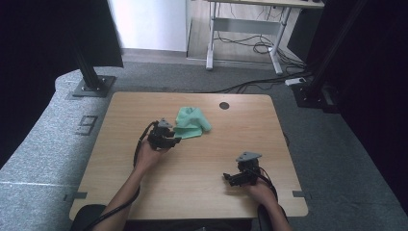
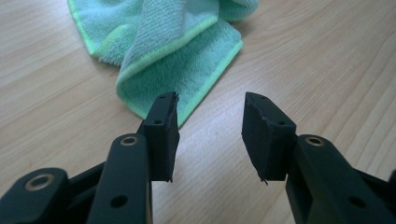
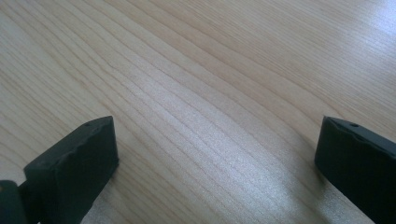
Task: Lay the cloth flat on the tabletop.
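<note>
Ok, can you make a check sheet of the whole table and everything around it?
Surface: wooden table, bare wood, round dark hole near the far edge.
Job's things: green cloth, crumpled, lying flat on the table.
Clutter: nothing seen.
Grippers: left claw open, nothing between its jaws, cloth corner just ahead; right claw wide open over bare wood.
Cables: black cable trails from the left claw along the forearm.
Surroundings: grey carpet, desk legs with loose wires behind.

Bare wood table (image 1: 202,192) between both grippers, passage free. Crumpled green cloth (image 1: 191,123) just ahead of left gripper (image 1: 169,139) blocks far-centre path.
</note>
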